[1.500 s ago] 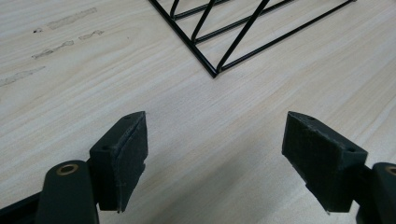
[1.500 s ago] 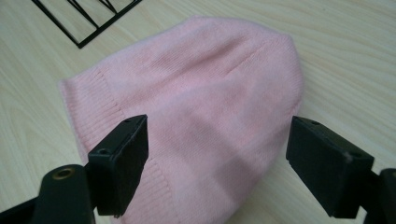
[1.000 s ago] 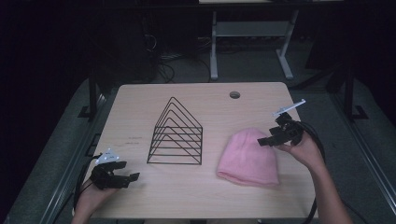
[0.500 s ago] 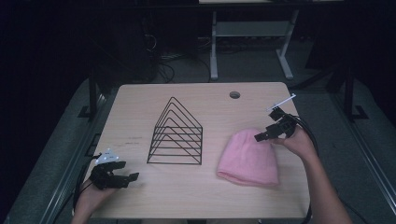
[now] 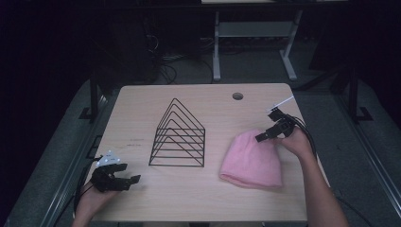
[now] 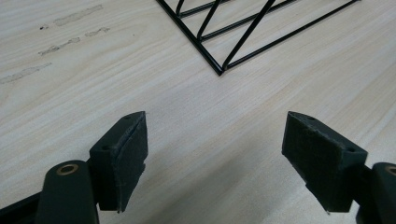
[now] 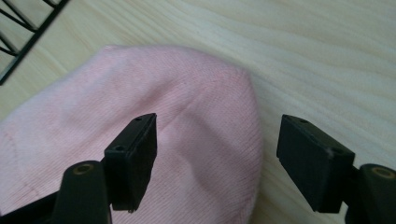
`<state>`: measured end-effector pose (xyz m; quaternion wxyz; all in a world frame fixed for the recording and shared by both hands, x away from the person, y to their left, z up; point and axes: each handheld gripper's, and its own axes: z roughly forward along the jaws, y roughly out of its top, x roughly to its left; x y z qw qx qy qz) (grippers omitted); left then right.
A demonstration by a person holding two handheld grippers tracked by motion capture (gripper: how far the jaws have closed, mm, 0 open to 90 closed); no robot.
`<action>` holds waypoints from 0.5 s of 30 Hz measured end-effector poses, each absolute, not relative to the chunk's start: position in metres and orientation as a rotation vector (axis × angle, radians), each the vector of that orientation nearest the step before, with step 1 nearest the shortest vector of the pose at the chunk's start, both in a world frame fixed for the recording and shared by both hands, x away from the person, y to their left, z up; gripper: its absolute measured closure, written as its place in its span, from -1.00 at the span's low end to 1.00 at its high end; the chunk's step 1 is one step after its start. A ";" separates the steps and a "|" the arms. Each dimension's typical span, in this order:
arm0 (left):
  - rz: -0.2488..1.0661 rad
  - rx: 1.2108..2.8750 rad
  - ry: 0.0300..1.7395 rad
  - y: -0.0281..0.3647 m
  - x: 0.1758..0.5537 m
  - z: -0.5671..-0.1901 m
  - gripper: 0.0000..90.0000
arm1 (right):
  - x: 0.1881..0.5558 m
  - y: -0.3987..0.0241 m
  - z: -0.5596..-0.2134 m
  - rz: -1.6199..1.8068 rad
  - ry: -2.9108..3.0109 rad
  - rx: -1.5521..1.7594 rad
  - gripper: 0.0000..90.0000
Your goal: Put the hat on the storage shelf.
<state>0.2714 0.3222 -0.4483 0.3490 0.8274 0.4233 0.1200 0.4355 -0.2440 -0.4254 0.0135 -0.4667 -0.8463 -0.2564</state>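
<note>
While the pink knit hat (image 5: 252, 161) lies flat on the bench (image 5: 198, 198), right of centre, the right gripper (image 5: 268, 133) hangs over its far rounded end, jaws apart, clamping nothing. Black wire rack (image 5: 178, 137) stands left of the hat. Left gripper (image 5: 124, 178) rests near front-left corner, jaws apart. No legible writing.

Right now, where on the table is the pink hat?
In the high view the pink hat lies flat on the right half of the table, just right of the black wire rack, with the open right gripper at its far edge.
</note>
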 end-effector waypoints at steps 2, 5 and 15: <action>0.311 2.148 1.096 0.322 0.271 -0.448 -0.50 | 0.437 -0.244 -0.428 -0.783 -2.640 -1.446 -0.28; 0.306 2.147 1.097 0.322 0.271 -0.448 -0.50 | 0.439 -0.243 -0.431 -0.766 -2.654 -1.429 -0.10; 0.302 2.148 1.096 0.322 0.272 -0.448 -0.50 | 0.443 -0.241 -0.439 -0.735 -2.618 -1.398 0.36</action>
